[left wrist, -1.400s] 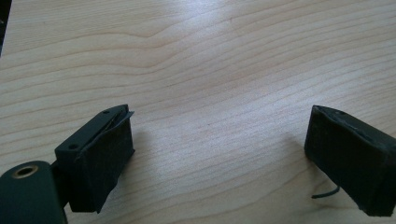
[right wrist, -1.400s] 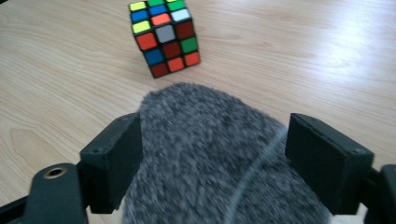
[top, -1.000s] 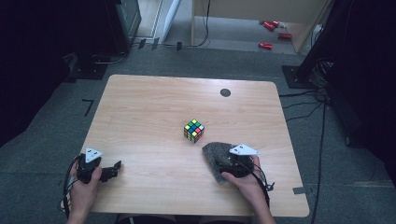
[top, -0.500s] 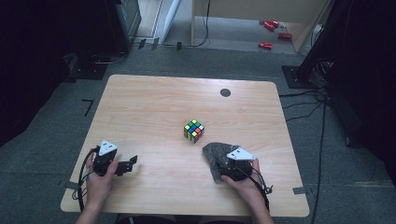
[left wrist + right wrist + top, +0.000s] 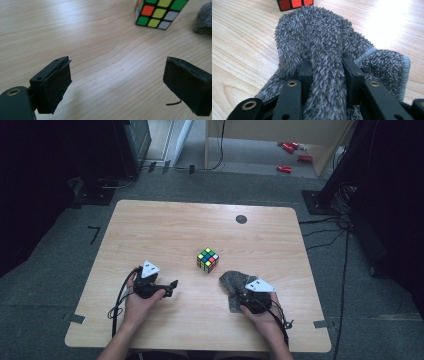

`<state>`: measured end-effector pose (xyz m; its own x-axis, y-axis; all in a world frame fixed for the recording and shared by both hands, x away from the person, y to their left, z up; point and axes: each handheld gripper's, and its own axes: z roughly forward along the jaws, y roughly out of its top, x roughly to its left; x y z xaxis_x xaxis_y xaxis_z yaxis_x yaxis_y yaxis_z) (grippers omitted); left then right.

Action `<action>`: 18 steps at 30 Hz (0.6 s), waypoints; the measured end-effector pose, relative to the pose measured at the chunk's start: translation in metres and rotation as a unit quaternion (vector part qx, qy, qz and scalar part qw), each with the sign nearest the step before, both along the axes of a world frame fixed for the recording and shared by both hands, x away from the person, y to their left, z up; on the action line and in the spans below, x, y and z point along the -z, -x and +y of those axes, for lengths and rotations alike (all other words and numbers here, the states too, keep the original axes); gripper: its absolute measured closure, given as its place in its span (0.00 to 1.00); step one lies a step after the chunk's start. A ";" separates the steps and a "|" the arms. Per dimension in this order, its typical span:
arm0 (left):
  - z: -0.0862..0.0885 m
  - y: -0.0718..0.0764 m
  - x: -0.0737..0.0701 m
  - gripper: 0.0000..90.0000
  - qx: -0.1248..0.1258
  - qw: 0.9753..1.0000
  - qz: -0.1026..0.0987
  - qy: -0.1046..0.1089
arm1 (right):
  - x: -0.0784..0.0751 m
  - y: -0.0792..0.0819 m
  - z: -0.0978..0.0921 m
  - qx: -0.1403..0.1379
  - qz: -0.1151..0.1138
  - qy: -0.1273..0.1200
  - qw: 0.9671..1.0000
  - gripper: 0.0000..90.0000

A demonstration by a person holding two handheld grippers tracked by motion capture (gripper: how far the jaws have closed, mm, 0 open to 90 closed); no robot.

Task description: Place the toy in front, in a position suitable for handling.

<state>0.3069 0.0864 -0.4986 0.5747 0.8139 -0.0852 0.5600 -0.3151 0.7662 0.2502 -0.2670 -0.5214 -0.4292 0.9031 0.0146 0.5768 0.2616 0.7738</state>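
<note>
The right gripper (image 5: 325, 75) is clamping a fold of the grey fuzzy cloth (image 5: 322, 37), which is bunching ahead of it on the table (image 5: 165, 225). The left gripper (image 5: 120, 82) is holding its jaws wide apart, empty, just above the wood. Beyond both, the puzzle cube (image 5: 207, 259) is sitting just past the cloth's far edge. Judged risk: the thin pinch is liable to slip, and a dragged cloth could nudge the cube.

We count one multicoloured plastic puzzle cube (image 5: 207, 259), one fuzzy grey cloth (image 5: 233, 285), two handheld black two-jaw grippers (image 5: 173, 283) (image 5: 239, 296), one pale wooden table (image 5: 165, 225) with one dark round mark (image 5: 241, 219), and three small red objects (image 5: 290, 156) on the floor beyond.
</note>
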 end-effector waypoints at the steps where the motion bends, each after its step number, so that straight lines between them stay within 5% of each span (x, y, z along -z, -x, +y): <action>1: -0.005 -0.001 0.001 0.09 0.005 1.000 0.000 0.004 | 0.000 0.000 0.000 0.000 0.000 0.000 1.000 0.72; 14: -0.061 -0.023 0.003 0.10 0.039 0.999 0.000 0.015 | -0.001 -0.002 -0.005 0.009 0.000 0.006 1.000 0.74; 18: -0.081 -0.030 0.008 0.16 0.030 1.000 -0.006 -0.003 | -0.001 -0.003 -0.012 0.012 0.002 0.005 1.000 0.74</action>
